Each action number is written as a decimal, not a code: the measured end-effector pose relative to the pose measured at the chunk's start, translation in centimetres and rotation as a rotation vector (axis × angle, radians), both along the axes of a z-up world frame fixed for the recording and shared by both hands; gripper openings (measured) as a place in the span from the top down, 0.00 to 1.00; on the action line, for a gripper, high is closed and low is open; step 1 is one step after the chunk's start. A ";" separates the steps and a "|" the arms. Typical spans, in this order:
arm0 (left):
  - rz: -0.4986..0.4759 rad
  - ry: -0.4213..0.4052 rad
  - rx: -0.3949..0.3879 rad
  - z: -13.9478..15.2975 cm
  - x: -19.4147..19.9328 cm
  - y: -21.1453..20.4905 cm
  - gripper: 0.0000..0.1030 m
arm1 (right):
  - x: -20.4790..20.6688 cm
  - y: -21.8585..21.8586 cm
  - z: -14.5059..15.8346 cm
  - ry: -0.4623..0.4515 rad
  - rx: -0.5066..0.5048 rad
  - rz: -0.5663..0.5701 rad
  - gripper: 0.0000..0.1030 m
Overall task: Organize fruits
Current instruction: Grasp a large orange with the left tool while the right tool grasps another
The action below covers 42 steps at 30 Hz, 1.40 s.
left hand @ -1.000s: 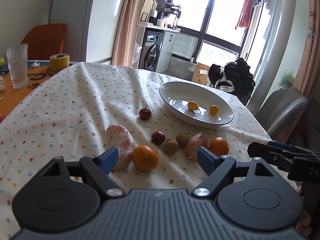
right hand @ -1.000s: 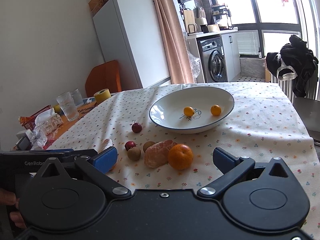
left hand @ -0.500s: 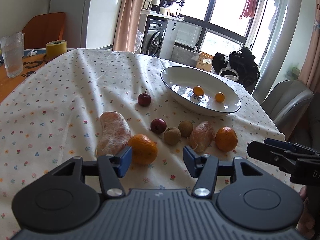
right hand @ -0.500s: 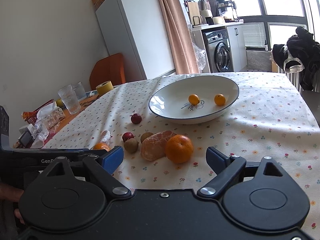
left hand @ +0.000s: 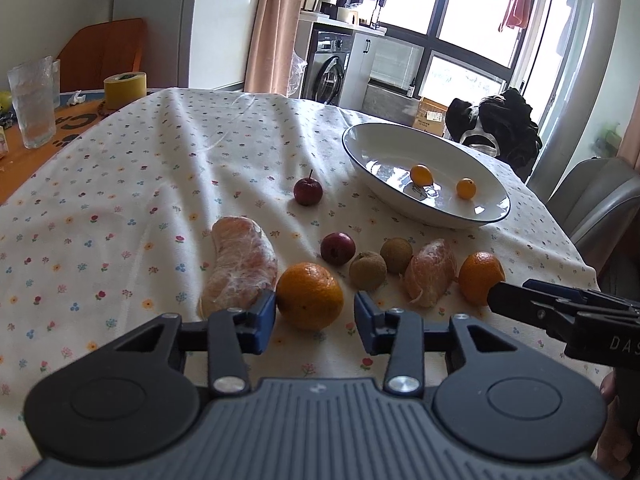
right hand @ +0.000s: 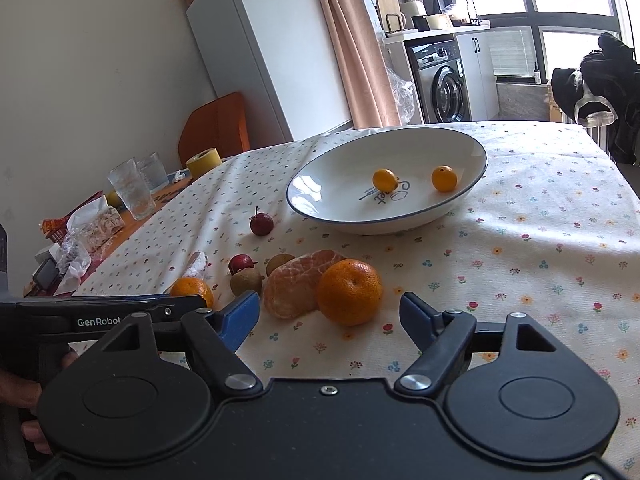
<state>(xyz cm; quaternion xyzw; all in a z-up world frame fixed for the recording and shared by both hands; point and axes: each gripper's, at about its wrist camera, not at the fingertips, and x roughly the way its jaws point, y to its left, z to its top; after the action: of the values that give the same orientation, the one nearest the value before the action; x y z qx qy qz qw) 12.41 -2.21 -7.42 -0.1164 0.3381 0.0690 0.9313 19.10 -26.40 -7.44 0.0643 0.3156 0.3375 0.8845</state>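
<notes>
Tongs [left hand: 315,316] gape beside orange [left hand: 310,295]; peeled segment [left hand: 239,266] apparently lies lengthwise away.

Home dining-kitchen area: counter under a white floral-print tablecloth [left hand: 168,168]; tall white refrigerator [right hand: 264,52]; silver front-loading washing machine [right hand: 442,84] beneath a worktop; peach-pink curtain [right hand: 352,40]; large dark-framed windows [left hand: 452,8].

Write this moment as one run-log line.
left gripper: open, fingers flanking orange | right gripper: open, facing another orange | bowl: two small fruits
</notes>
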 end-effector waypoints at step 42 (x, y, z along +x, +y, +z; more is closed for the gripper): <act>-0.029 -0.061 -0.017 1.9 1.0 -0.7 0.66 | 1.1 0.6 1.3 -0.035 0.019 0.000 0.63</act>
<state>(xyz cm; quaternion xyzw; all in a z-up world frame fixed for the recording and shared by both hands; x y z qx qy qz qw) 13.44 -2.88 -5.54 -0.1213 0.3115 0.0489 0.9412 20.20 -25.81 -6.13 0.0668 0.2969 0.3417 0.8892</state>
